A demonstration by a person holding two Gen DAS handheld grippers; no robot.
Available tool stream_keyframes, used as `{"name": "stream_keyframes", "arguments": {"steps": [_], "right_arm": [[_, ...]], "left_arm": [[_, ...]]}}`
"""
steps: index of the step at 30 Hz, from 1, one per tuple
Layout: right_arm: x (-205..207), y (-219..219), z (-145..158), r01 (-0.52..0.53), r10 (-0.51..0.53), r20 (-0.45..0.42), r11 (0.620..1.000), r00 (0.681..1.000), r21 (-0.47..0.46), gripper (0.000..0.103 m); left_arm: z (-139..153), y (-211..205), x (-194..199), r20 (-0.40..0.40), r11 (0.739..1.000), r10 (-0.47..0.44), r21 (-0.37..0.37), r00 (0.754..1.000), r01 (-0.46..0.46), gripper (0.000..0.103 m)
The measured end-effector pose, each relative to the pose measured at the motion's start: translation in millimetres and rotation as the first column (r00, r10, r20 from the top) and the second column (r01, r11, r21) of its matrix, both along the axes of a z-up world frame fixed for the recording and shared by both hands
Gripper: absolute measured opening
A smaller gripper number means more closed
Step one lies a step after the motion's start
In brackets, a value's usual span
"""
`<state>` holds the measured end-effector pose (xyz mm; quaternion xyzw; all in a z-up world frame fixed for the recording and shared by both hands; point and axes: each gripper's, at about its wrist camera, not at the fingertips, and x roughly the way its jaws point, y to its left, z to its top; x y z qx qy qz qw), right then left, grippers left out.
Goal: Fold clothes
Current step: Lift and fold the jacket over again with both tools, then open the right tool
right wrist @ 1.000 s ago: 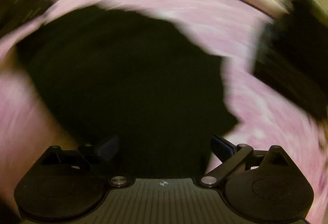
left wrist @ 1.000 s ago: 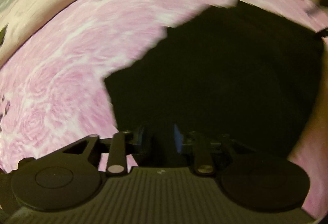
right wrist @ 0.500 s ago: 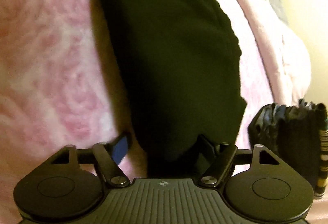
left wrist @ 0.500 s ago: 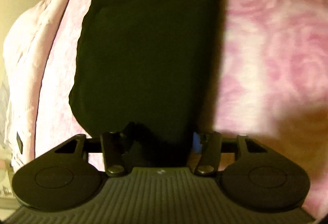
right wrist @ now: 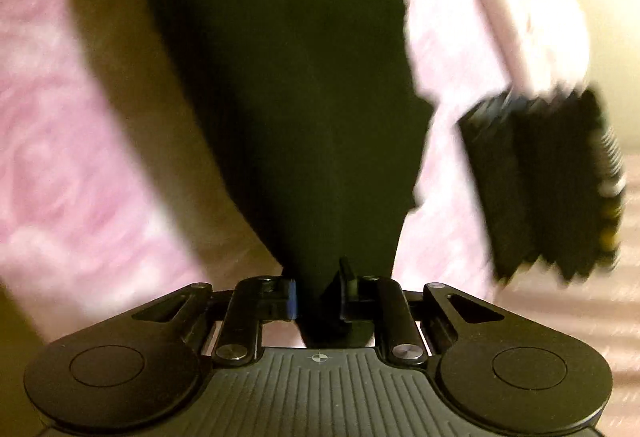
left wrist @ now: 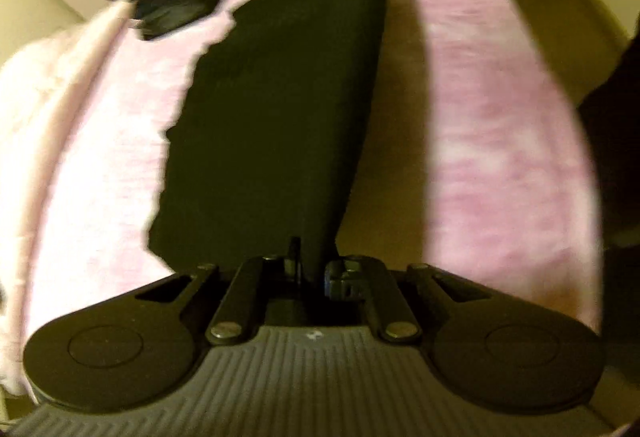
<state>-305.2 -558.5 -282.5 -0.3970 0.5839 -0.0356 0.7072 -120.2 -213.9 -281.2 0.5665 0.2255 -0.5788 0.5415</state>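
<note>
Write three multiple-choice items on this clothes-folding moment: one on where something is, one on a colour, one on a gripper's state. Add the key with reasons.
1. Where does the pile of dark folded clothes lie in the right wrist view?
A. To the right of the black garment
B. On top of the black garment
C. Between the gripper's fingers

2. What colour is the blanket under the garment?
A. Blue
B. Pink
C. Grey

3. What is the left gripper doing?
A. Hanging open over the blanket
B. Shut on the black garment
C. Shut on the pile

Key: 1 A, the pile sits on the blanket apart from the black garment. 2 B, pink mottled fabric shows on both sides. 3 B, dark cloth runs straight out from between its closed fingers; the right gripper grips likewise.
</note>
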Motion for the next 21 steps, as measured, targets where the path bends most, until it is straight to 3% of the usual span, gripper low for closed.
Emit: {"name": "stream_keyframes", "arguments": {"steps": [3,4,5,8,10,15,18,21], "right_arm": [[-8,-4,-13,0.103,-0.104,-0.069,0.994,0.992,-0.019,0.020],[-10,-6,-16,0.133,-0.134,-0.092,0.991,0.987,-0.019,0.046],[-11,-9,-16,0.162,-0.162,-0.116,0.987,0.980,-0.012,0.064],[-13,-13,-1,0.248,-0.244,-0.073,0.968,0.967,0.045,0.064],[-5,-9,18,0.287,-0.287,-0.011,0.952,0.958,0.107,0.064],[37,32,56,0.252,-0.294,0.116,0.925,0.949,0.286,0.064],[62,69,69,0.215,-0.297,0.140,0.883,0.945,0.417,0.064],[77,126,66,0.122,-0.215,0.143,0.869,0.966,0.480,0.064]], "left_arm": [[10,7,-17,-0.053,1.000,0.002,0.006,0.999,-0.002,0.019],[13,10,-23,-0.070,1.000,0.003,0.008,0.998,-0.002,0.021],[16,12,-28,-0.088,1.000,0.004,0.010,0.996,-0.003,0.022],[28,19,-22,-0.120,0.995,0.099,0.029,0.988,-0.096,0.023],[40,24,-8,-0.139,0.977,0.211,0.028,0.968,-0.209,0.027],[65,32,15,-0.109,0.925,0.375,-0.022,0.921,-0.379,0.032],[73,28,29,-0.088,0.917,0.392,-0.045,0.916,-0.397,0.038],[78,27,41,-0.075,0.932,0.353,-0.064,0.933,-0.357,0.038]]}}
